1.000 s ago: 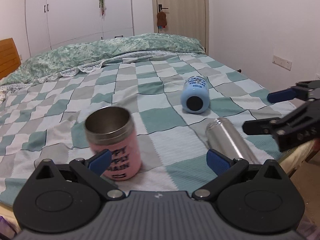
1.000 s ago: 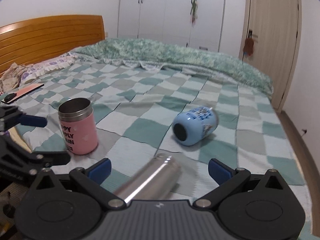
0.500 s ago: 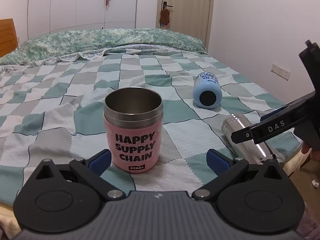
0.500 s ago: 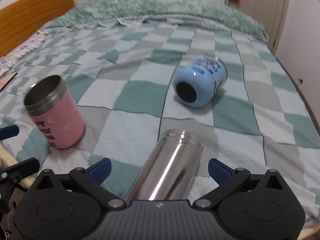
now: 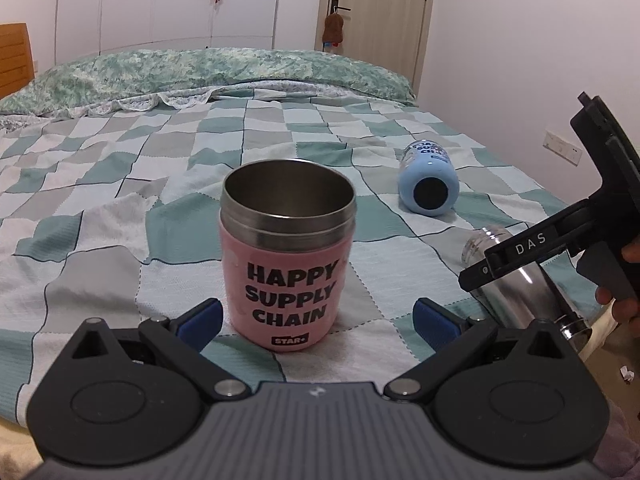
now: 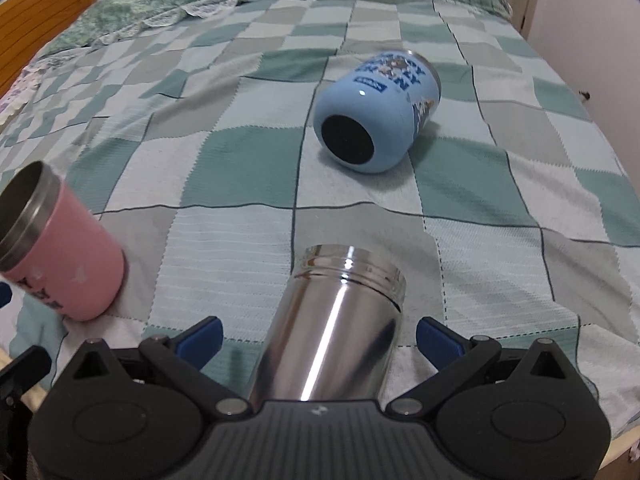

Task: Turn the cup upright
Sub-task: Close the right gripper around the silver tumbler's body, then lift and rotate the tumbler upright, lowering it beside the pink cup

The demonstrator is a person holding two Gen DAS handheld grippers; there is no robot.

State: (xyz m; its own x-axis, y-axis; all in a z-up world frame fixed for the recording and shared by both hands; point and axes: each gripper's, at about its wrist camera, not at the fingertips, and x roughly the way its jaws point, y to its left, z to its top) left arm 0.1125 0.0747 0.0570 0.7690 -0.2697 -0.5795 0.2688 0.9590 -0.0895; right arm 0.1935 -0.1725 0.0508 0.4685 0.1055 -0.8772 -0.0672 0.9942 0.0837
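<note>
Both jaws stand spread: the right gripper (image 6: 318, 334) straddles the steel cup (image 6: 332, 320) lying near, ready to grasp; the left gripper (image 5: 316, 318) frames the already upright pink cup (image 5: 286, 256).

"HAPPY SUPPLY CHAIN" is printed in bold black capitals on the side of the pink cup (image 5: 286, 264), and a small black tag below it is marked "STAR+". The letters "DAS" are shown in white on a black bar of the right gripper (image 5: 532, 246). Dark blue lettering and a small label are carried on the blue cup (image 6: 376, 110), but the words cannot be read.
</note>
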